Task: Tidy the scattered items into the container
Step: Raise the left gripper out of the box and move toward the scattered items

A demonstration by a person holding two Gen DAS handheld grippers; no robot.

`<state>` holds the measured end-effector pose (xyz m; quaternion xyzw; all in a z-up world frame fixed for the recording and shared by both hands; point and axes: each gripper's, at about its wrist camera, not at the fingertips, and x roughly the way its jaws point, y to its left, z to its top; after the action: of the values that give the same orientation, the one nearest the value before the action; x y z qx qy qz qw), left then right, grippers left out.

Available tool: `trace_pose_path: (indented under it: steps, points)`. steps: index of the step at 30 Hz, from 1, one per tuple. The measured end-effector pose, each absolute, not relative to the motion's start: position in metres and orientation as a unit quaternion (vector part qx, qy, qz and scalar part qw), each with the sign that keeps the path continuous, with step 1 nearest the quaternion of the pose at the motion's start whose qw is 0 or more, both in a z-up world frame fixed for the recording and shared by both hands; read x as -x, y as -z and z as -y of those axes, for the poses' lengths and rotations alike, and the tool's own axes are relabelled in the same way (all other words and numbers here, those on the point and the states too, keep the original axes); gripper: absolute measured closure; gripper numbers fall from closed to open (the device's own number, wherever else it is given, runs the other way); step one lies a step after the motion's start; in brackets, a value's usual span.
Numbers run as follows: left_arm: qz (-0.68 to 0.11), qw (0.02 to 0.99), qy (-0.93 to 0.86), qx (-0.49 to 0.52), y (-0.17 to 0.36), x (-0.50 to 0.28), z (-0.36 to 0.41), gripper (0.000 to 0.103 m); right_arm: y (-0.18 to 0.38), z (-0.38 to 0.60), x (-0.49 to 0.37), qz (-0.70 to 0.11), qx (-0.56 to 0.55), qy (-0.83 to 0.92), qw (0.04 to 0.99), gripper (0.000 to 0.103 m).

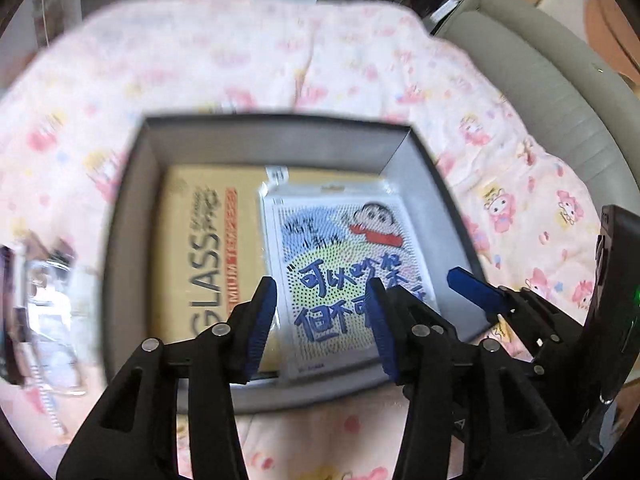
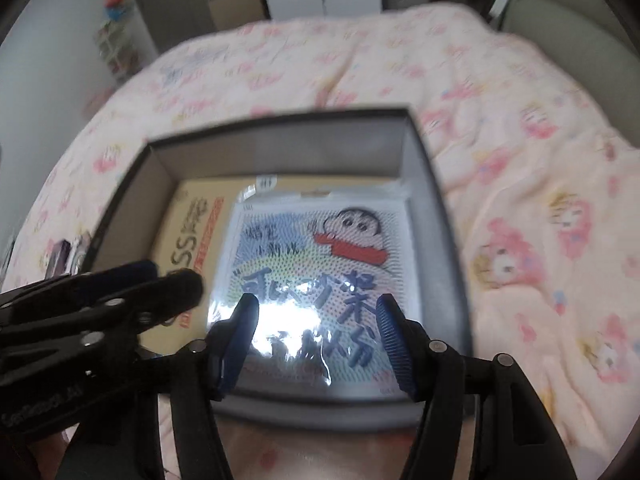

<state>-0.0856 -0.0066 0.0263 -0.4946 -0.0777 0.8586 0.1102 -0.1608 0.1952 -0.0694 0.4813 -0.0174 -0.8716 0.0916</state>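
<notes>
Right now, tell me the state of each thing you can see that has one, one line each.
Box: open, no lid on, upright on the bedspread.
Cartoon packet: lying flat in the box, partly on the glass pack.
Glass pack: flat on the box floor.
Left gripper: open, holding nothing, over the box.
Right gripper: open, holding nothing, over the box.
Items left of the box: still outside it, blurred.
</notes>
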Motion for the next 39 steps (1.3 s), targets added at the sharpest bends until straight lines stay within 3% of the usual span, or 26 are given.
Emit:
trace_pose_path:
  steps: [8,22,32,39]
  points:
    - [0.069,0.111,-0.901,0.414,-0.024,0.095,-0.052,0.046,0.015,-0.209,0.101,0.058,-0.427,0.899,0.084,0.042]
    - [0.089,0.117,-0.907,0.394,-0.052,0.045,0.003,0.041,-0.023,-0.162,0.041,0.020,-0.390,0.917,0.084,0.040]
    - [0.119,0.027,-0.917,0.381,-0.039,0.015,0.084,0.043,-0.015,-0.069,0.036,-0.015,-0.410,0.897,0.165,0.040]
    - [0.154,-0.016,-0.909,0.387,-0.017,-0.010,0.144,0.043,0.001,0.033,0.026,-0.058,-0.425,0.858,0.283,0.041]
